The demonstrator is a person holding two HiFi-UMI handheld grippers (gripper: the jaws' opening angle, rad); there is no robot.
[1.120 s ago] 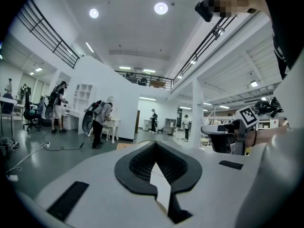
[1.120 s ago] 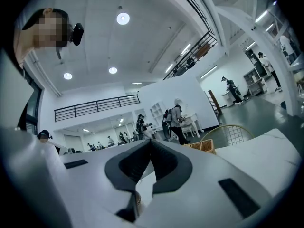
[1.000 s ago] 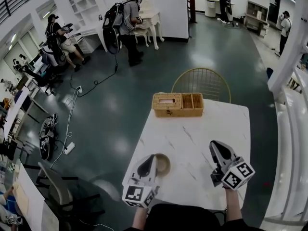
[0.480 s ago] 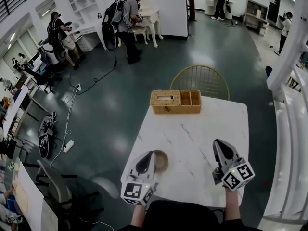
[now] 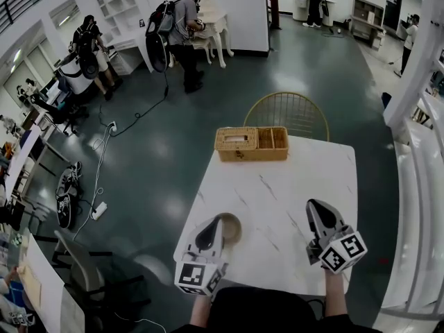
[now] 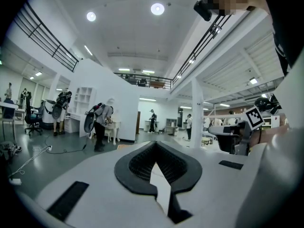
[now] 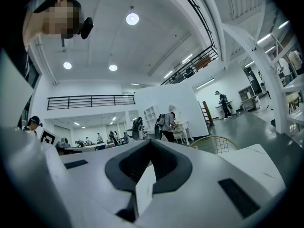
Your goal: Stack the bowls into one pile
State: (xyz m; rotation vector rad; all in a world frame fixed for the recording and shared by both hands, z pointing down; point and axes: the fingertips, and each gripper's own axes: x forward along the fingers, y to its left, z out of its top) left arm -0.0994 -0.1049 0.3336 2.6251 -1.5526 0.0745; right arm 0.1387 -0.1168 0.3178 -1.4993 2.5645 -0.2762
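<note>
Noted brown bowl point(image 5: 232, 229) on marble table point(image 5: 277, 186), near-left corner. Found left gripper point(image 5: 218, 220) just beside it, jaws pressed together, empty. Saw right gripper point(image 5: 313, 206) over table's near-right part, likewise closed, empty.

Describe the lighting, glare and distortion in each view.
Head view: even light, soft reflections on the glossy floor, fisheye bowing the white pillar. Left gripper view: black corners, ceiling lamp blown out. Right gripper view: same dark vignette, round lamp glaring.

Head camera steeply above table point(image 5: 277, 200); other two low, level, facing hall.
</note>
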